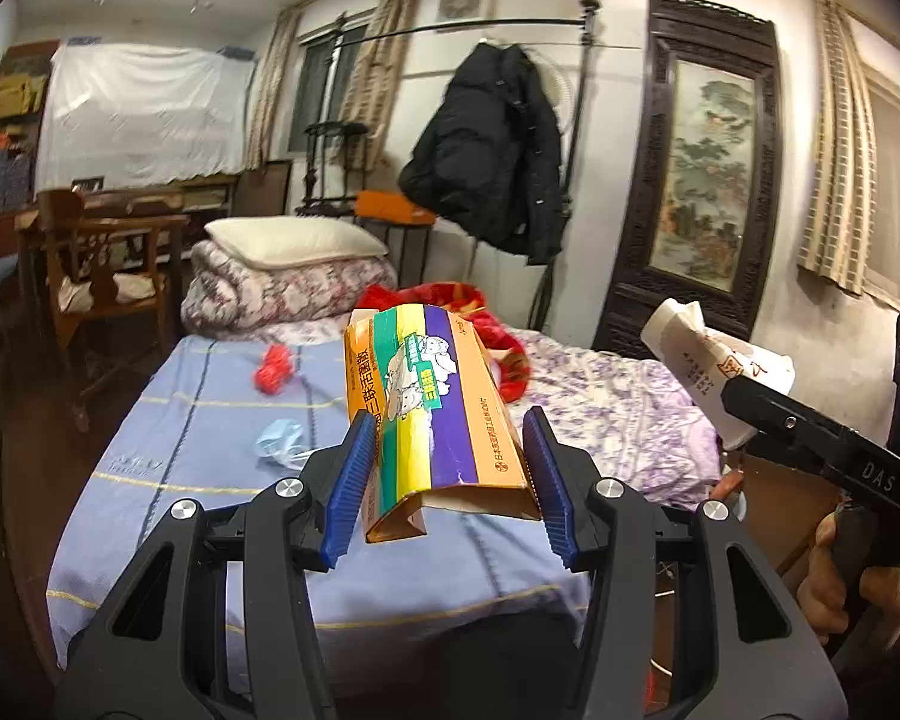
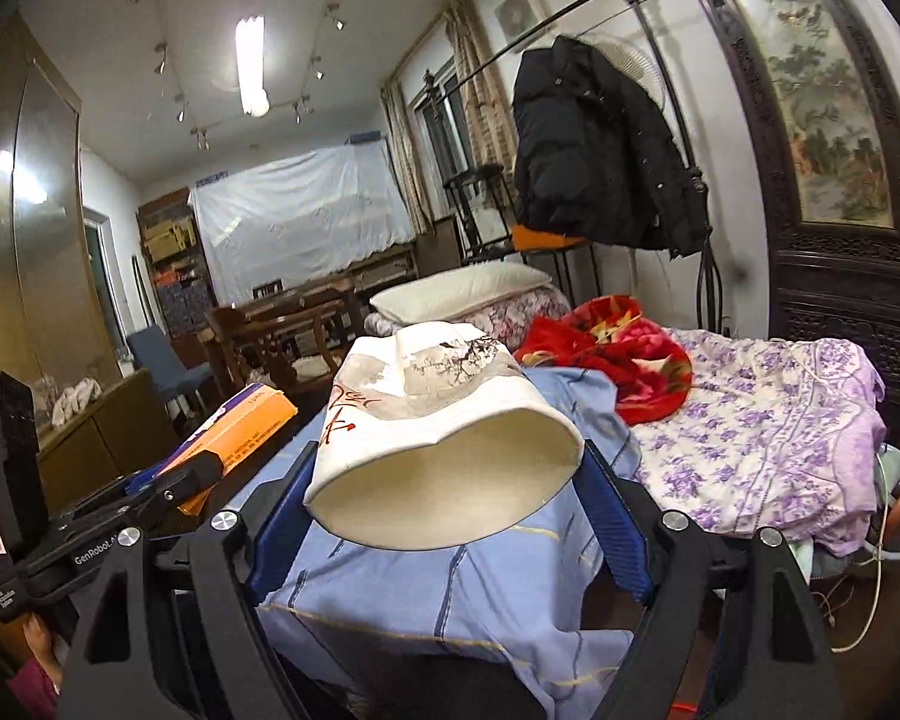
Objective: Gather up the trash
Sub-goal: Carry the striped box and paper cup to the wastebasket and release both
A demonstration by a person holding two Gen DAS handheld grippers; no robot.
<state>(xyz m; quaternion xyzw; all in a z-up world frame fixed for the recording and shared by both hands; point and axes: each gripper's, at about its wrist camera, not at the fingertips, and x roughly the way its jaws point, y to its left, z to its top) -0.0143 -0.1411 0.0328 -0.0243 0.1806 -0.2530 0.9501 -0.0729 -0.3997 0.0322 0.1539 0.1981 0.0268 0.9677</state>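
Observation:
My left gripper (image 1: 447,438) is shut on a striped orange, green, yellow and purple carton (image 1: 432,408), held above the foot of the bed. The carton also shows at the left of the right wrist view (image 2: 240,426). My right gripper (image 2: 444,468) is shut on a crushed white paper cup (image 2: 444,414) with ink drawings, its open mouth facing the camera. That cup shows at the right of the left wrist view (image 1: 708,366). On the blue sheet (image 1: 198,414) lie a red crumpled scrap (image 1: 275,369) and a light blue face mask (image 1: 279,441).
A folded floral quilt with a white pillow (image 1: 294,240) lies at the bed's head. A red blanket (image 2: 618,354) and a purple floral cover (image 2: 768,432) lie on the right. A black coat (image 1: 492,150) hangs on a rack. A wooden chair (image 1: 102,264) stands left of the bed.

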